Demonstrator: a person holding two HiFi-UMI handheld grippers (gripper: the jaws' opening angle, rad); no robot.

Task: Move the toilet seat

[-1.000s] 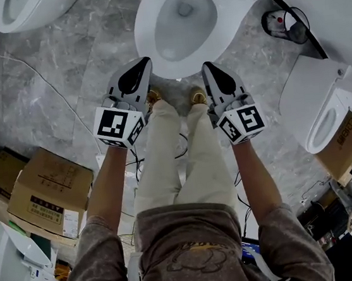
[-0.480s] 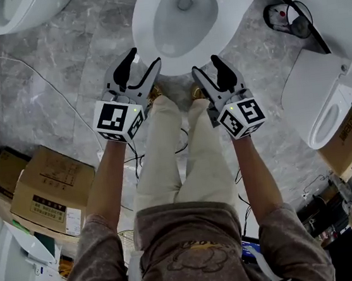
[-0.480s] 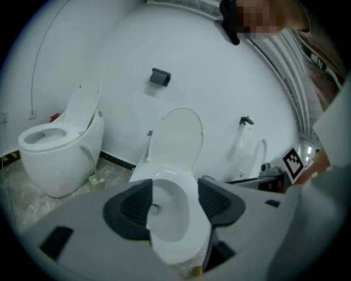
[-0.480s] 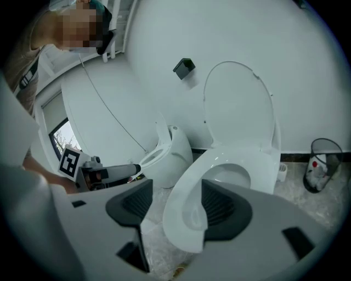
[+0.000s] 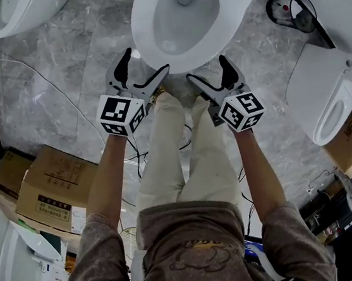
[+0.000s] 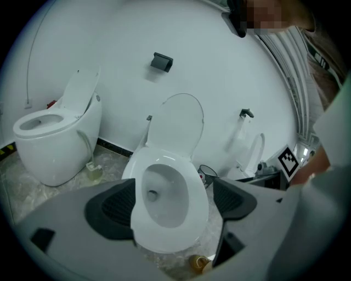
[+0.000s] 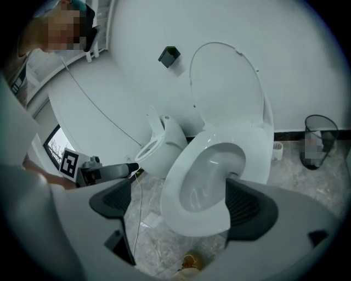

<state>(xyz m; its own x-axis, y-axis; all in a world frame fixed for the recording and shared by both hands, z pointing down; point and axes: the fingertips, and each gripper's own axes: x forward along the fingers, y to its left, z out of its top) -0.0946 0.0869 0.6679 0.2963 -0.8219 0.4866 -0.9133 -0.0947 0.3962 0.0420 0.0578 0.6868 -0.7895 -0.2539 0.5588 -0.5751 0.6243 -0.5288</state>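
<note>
The toilet seat (image 5: pixel 142 23) lies at 12 o'clock, equally near the left gripper (image 5: pixel 143 63) and right gripper (image 5: pixel 207 68), whose jaws have just been opening and grip nothing.

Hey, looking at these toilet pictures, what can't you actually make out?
Head view: the top edge cuts off the middle toilet behind its bowl.
Left gripper view: the toilet seat blends into the bowl, white on white; no seam shows.
Head view: print on the cardboard box is too small.
Right gripper view: a mosaic patch covers part of the waste basket, hiding its contents.
</note>
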